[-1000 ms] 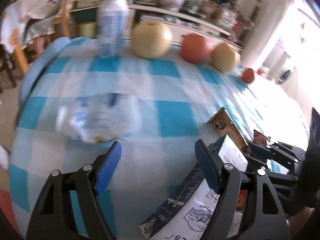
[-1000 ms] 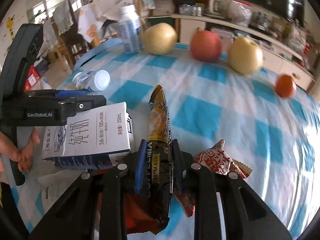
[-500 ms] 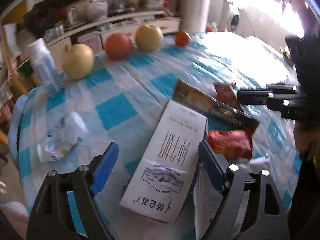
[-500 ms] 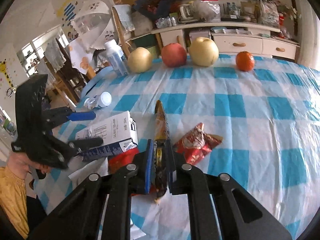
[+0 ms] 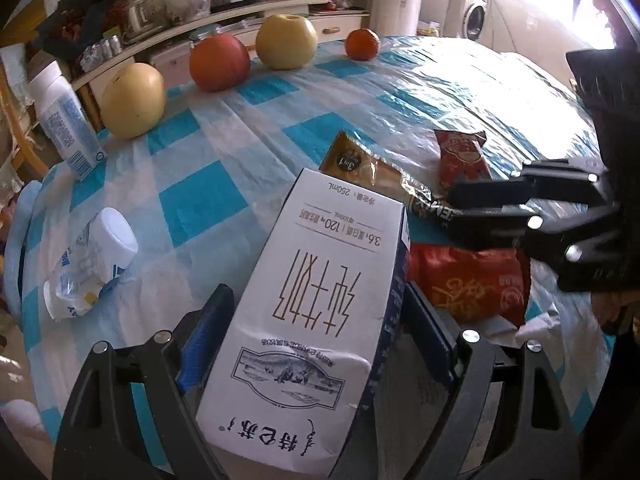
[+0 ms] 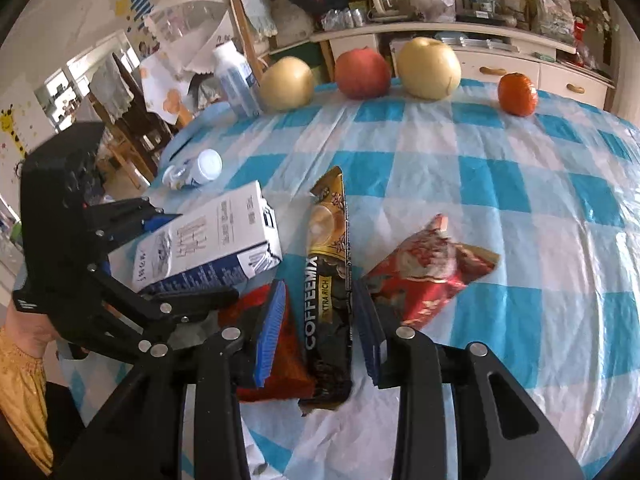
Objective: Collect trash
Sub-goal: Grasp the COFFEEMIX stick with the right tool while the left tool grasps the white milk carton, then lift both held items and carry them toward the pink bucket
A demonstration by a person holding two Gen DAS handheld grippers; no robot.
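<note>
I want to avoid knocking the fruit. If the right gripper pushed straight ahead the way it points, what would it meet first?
The right gripper already straddles the COFFEEMIX sachet, so it would meet that first. Farther along that line stands the red apple, though depth is unclear.

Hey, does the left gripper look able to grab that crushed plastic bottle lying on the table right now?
Probably not as things stand: the left gripper has the milk carton filling the space between its open fingers. The crushed bottle lies apart off to its left, nothing covering it.
</note>
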